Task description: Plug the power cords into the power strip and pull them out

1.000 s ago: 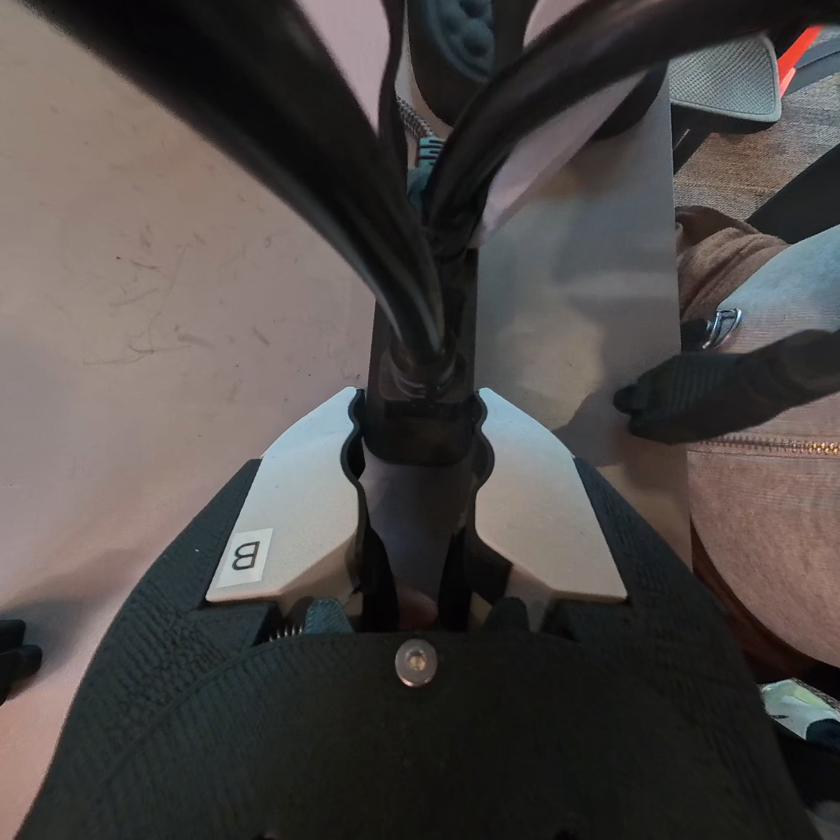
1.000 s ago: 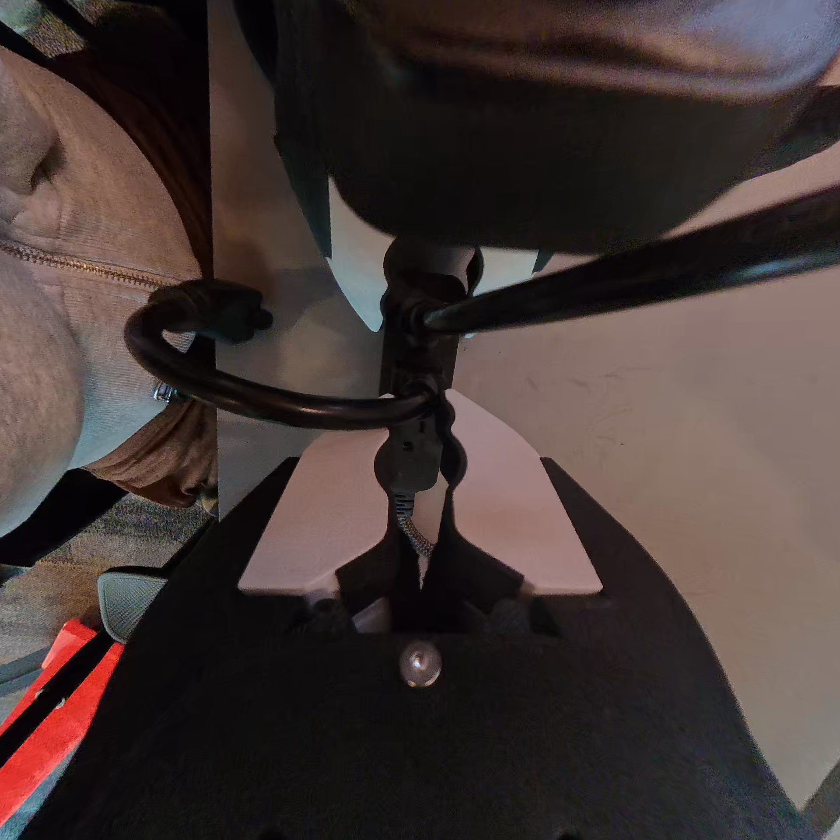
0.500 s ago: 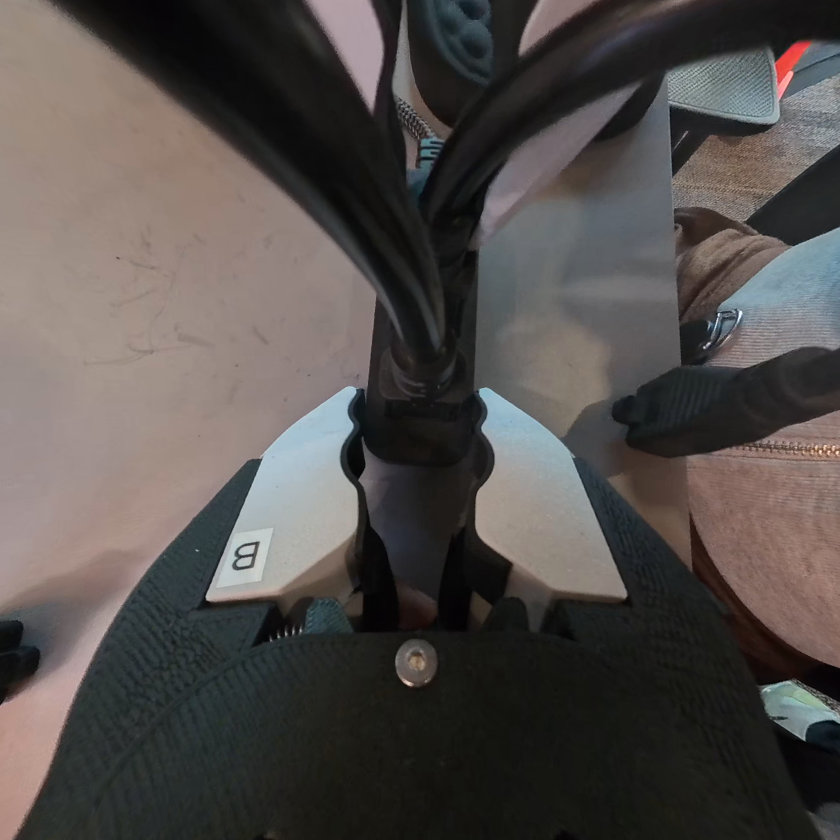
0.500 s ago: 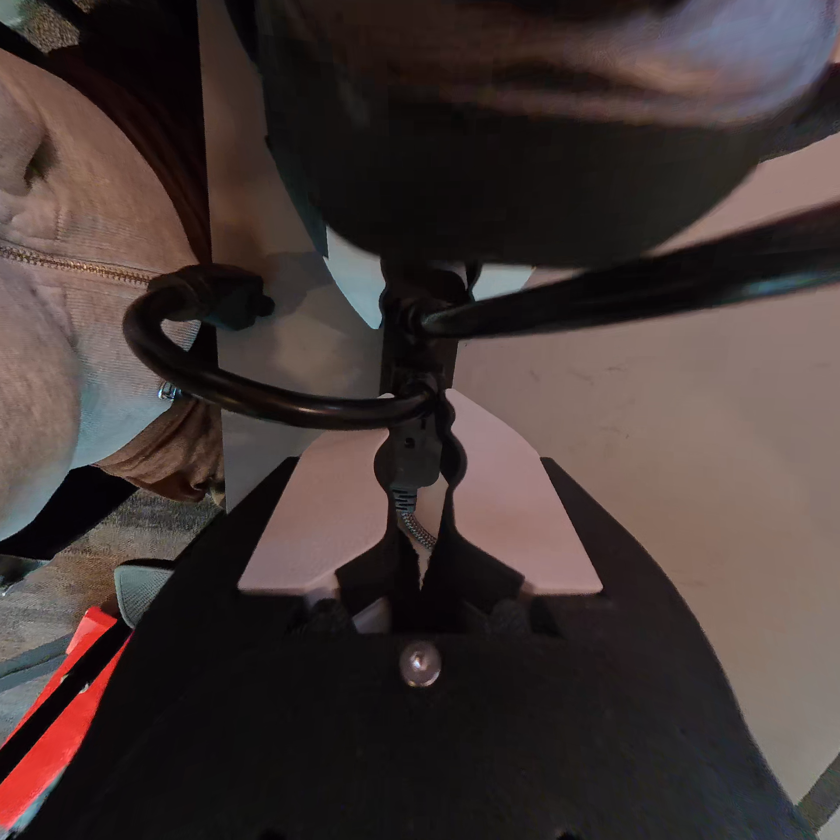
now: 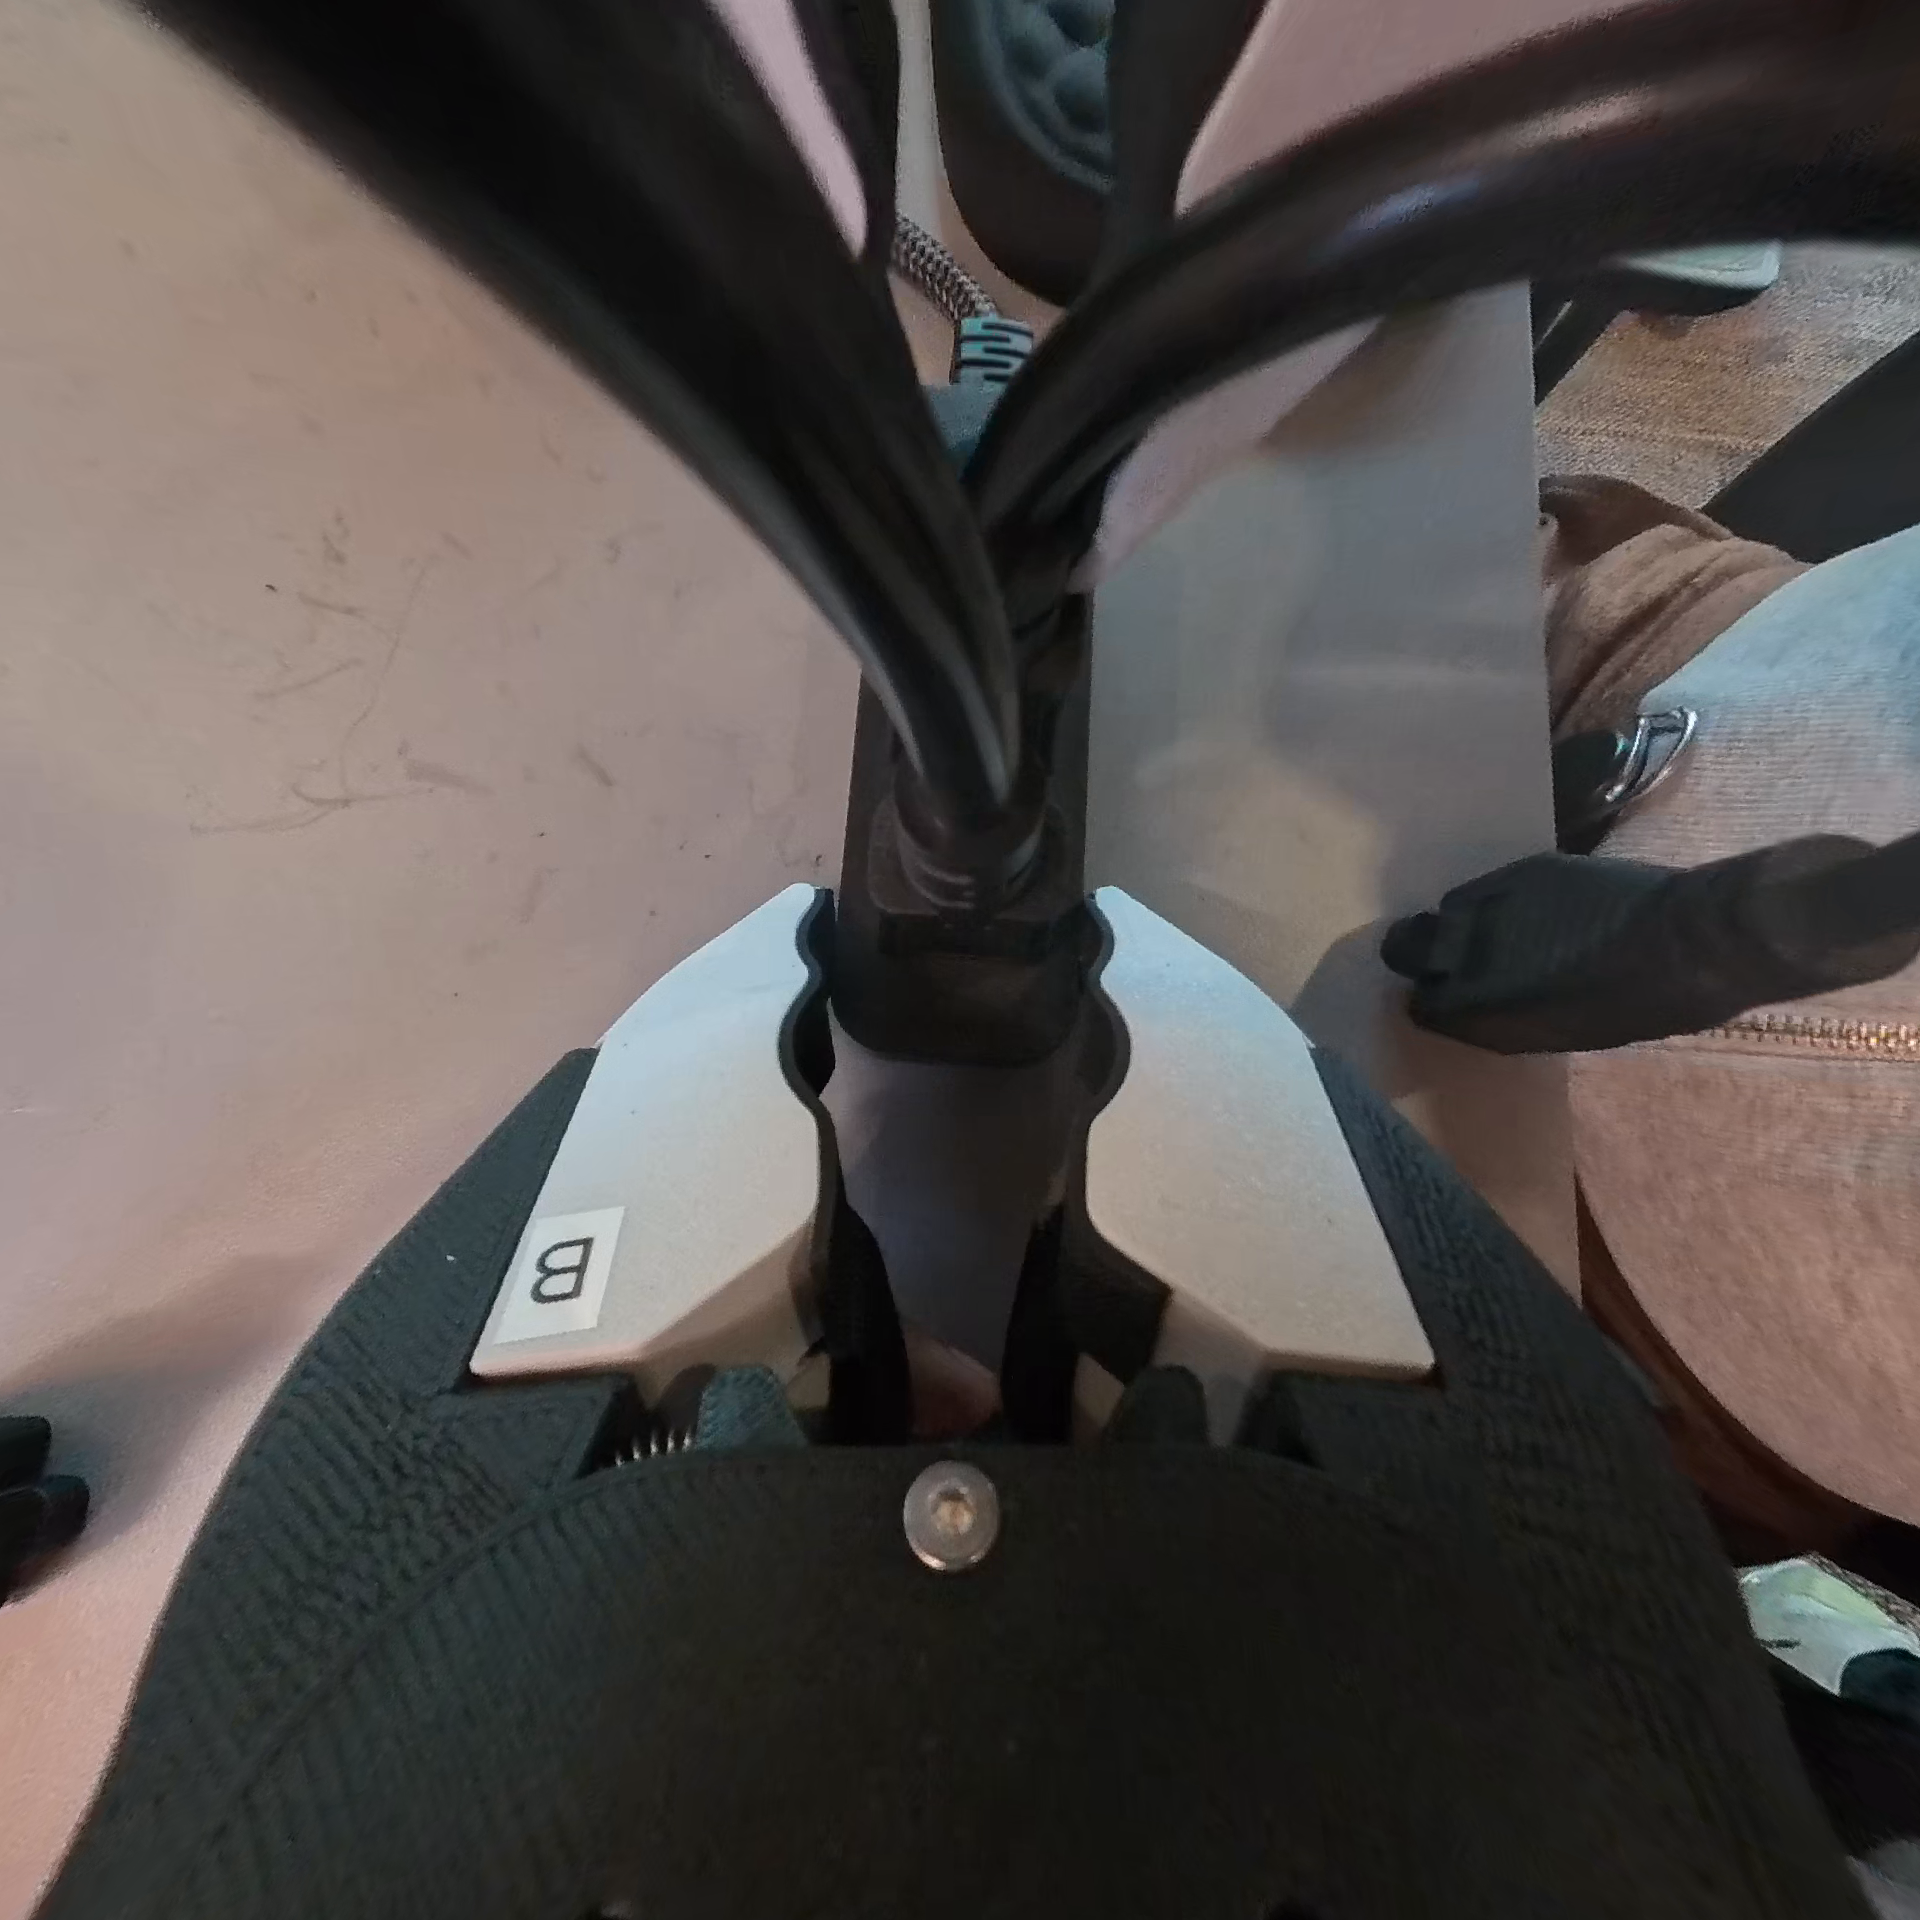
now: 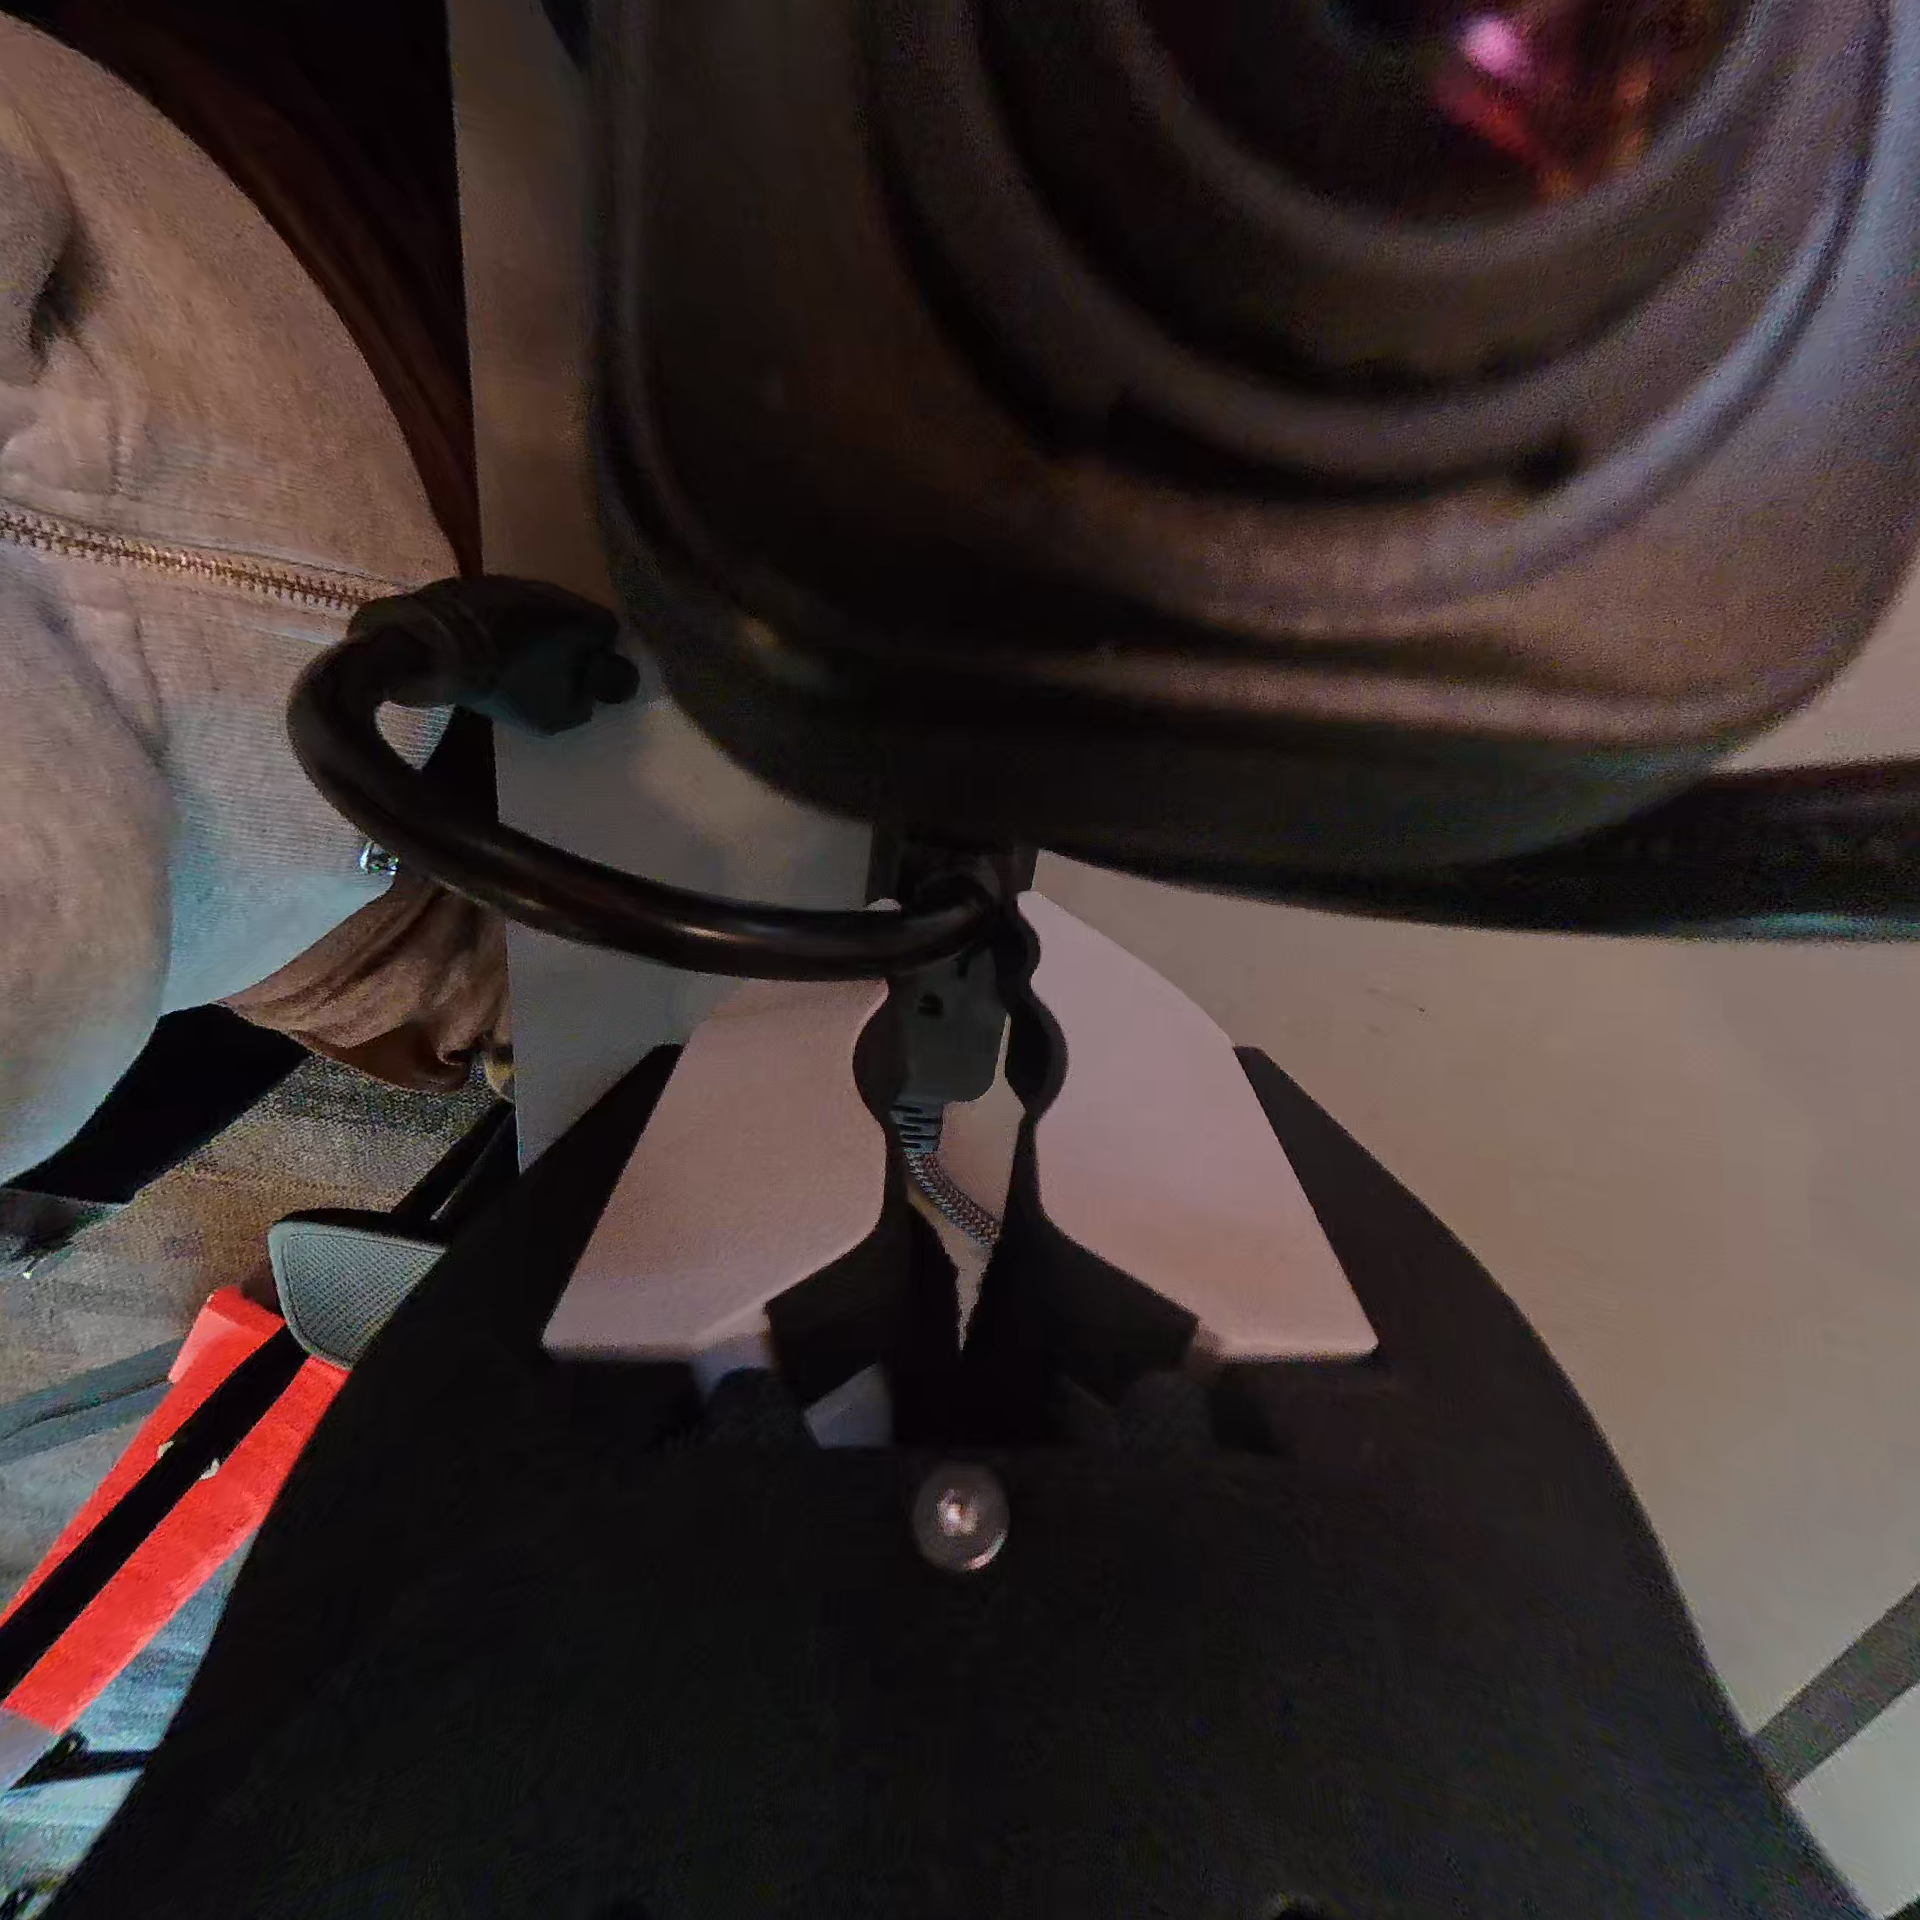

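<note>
While the two grippers are closing in end to end | left gripper (image 5: pixel 954 925) is clamping the power strip (image 5: pixel 961 940) near the worktop (image 5: pixel 312 623) edge | right gripper (image 6: pixel 961 1023) is pinching a braided-cord plug (image 6: pixel 940 1039), now nearer | insertion or pull under way, cannot tell.

Office: carpet floor (image 6: pixel 94 1340), mesh chair (image 6: pixel 343 1278).

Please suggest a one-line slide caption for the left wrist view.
Left gripper shut on black power strip with cords plugged in.
</note>
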A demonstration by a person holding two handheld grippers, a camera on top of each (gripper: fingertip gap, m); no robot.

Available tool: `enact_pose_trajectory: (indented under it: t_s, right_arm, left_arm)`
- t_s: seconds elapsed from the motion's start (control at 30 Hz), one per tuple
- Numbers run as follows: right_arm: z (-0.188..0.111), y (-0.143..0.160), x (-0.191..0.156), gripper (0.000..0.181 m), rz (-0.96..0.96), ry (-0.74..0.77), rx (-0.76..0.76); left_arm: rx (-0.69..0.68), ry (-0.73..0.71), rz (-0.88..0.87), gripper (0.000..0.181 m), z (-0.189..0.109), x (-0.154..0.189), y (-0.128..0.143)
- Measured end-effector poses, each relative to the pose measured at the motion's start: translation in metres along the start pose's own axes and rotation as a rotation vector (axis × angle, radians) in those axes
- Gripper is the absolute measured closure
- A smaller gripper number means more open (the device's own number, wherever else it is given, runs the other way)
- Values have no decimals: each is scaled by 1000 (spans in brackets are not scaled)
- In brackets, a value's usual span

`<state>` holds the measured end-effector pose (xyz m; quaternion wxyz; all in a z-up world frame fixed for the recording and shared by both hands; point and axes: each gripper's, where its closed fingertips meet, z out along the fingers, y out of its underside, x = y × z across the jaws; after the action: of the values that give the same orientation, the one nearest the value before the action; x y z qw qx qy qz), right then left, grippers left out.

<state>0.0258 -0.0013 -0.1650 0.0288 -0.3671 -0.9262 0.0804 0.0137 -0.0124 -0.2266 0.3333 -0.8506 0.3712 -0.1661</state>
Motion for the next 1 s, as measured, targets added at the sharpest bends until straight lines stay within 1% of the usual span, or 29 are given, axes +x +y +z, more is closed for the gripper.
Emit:
enact_pose_trajectory:
  t_s: [0.1,0.13,0.2,0.27,0.33,0.4,0.47,0.53,0.63,0.8,0.87,0.93,0.97,1.0]
  right_arm:
    - [0,3,1,166,43,-37,61]
    - [1,1,2,166,33,-55,56]
    - [2,-2,2,166,-2,-35,27]
    - [2,2,1,166,16,-19,62]
    - [3,2,2,166,39,-49,82]
    - [4,0,1,166,-1,-21,42]
    - [5,2,0,166,11,9,76]
    - [7,3,1,166,46,-17,106]
    - [7,0,1,166,14,-5,62]
    - [7,0,1,166,58,29,137]
    - [7,-1,1,166,58,52,203]
    - [6,-1,2,167,82,78,329]
    - [5,-1,2,160,100,94,404]
    - [2,-1,0,146,121,108,494]
  left_arm:
    - [-2,3,0,137,0,0,0]
    - [-4,6,-2,137,0,0,0]
    - [-3,10,-6,137,-1,0,1]
    - [0,3,1,137,-1,0,1]
    - [-4,10,-1,137,0,1,0]
    - [-5,9,0,137,-1,1,1]
    - [-1,5,2,137,-1,0,1]
    - [-5,10,1,137,0,1,1]
    - [-3,11,-3,137,-1,1,1]
    - [-1,4,3,137,-1,1,1]
    - [-2,-5,7,137,-1,0,1]
    - [-18,-7,8,136,1,0,2]
    - [-22,-8,10,136,1,0,3]
    - [-21,-10,11,136,1,0,3]
